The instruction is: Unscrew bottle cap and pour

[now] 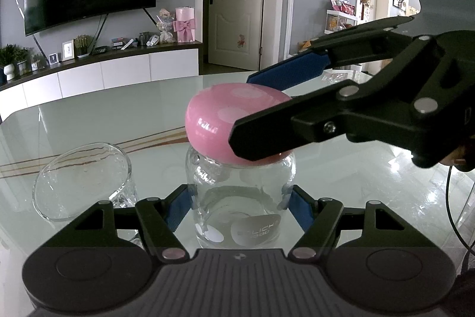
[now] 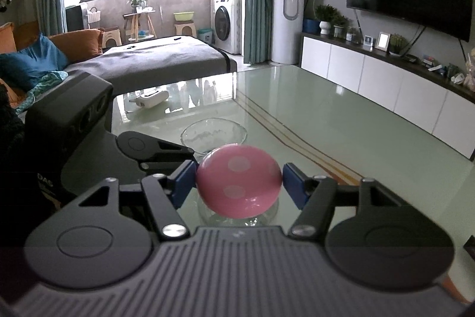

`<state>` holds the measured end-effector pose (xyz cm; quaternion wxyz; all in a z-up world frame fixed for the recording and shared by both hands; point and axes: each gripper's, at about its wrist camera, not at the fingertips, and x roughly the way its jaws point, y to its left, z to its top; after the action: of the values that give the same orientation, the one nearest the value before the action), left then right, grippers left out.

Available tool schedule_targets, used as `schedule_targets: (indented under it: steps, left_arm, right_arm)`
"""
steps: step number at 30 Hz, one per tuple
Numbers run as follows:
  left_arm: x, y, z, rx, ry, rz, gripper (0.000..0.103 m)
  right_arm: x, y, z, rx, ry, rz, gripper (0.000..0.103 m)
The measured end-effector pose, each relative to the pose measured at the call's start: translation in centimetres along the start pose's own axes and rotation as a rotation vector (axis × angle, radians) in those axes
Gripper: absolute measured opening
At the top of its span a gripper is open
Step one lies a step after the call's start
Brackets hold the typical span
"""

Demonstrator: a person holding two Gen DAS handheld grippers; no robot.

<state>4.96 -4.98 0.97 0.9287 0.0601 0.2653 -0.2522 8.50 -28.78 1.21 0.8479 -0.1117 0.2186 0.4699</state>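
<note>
A clear glass bottle (image 1: 240,198) stands on the glass table, topped by a round pink cap (image 1: 219,115) with pale dots. My left gripper (image 1: 239,207) is shut on the bottle's body, its blue pads against both sides. My right gripper (image 1: 258,109) comes in from the right and is shut on the pink cap (image 2: 239,181), one blue pad (image 2: 185,183) on each side of it. In the right wrist view the bottle (image 2: 237,214) shows only partly beneath the cap. A clear glass cup (image 1: 81,180) stands just left of the bottle; it appears beyond the cap as the glass cup (image 2: 213,135).
The pale green glass table (image 1: 148,109) stretches away toward a white TV cabinet (image 1: 104,73). A white device (image 2: 150,98) lies at the table's far edge in the right wrist view. A black cable (image 1: 454,213) hangs at the right.
</note>
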Motion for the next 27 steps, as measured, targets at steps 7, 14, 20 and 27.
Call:
schedule_targets:
  steps: [7, 14, 20, 27]
  left_arm:
    - [0.0, 0.0, 0.0, 0.0, 0.0, 0.0, 0.074]
    - [-0.1, 0.0, -0.1, -0.002, 0.0, 0.0, 0.074]
    - [-0.2, 0.0, -0.1, -0.004, 0.0, -0.001, 0.074]
    - [-0.3, 0.0, 0.0, -0.003, 0.0, -0.001, 0.074]
  right_arm:
    - [0.2, 0.1, 0.2, -0.028, 0.007, -0.016, 0.069]
    - [-0.6, 1.0, -0.4, 0.033, -0.053, -0.076, 0.078]
    - [-0.2, 3.5, -1.4, 0.078, -0.091, -0.215, 0.082]
    - [1.4, 5.1, -1.6, 0.124, -0.081, -0.335, 0.08]
